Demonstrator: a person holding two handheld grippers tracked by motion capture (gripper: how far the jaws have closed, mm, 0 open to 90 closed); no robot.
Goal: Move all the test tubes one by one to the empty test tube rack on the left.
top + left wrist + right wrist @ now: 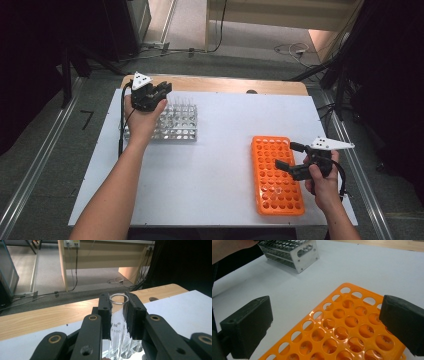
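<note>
1. Orange plastic marks the empty rack (277, 175) at the right of the white desk (220, 150) in the high view; none of its holes visibly holds a tube. A metal rack (175, 124) with clear tubes stands at the left rear, well apart from it. The left hand-held gripper (159, 91) sits over that metal rack's rear left part. The right hand-held gripper (290, 156) hovers over the orange rack's right edge.

2. Left gripper view: the jaws stand narrow, closed on the upper part of a glass test tube (119, 305), whose open rim shows just above the pads. The tube is upright, or nearly so. Further clear tubes stand below it; whether its base is seated in the metal rack cannot be told.

3. Right gripper view: the jaws stand wide apart with nothing between them, and the orange rack's holes lie beneath. The metal rack shows at the far upper left.

4. Judgement: the step in hand appears to be drawing one tube from the metal rack, probably for transfer to the orange rack.

5. Judgement: the next move calls for a straight vertical lift clear of neighbouring tubes, then a level carry across and alignment over one hole. The free gripper could steady the orange rack.
</note>
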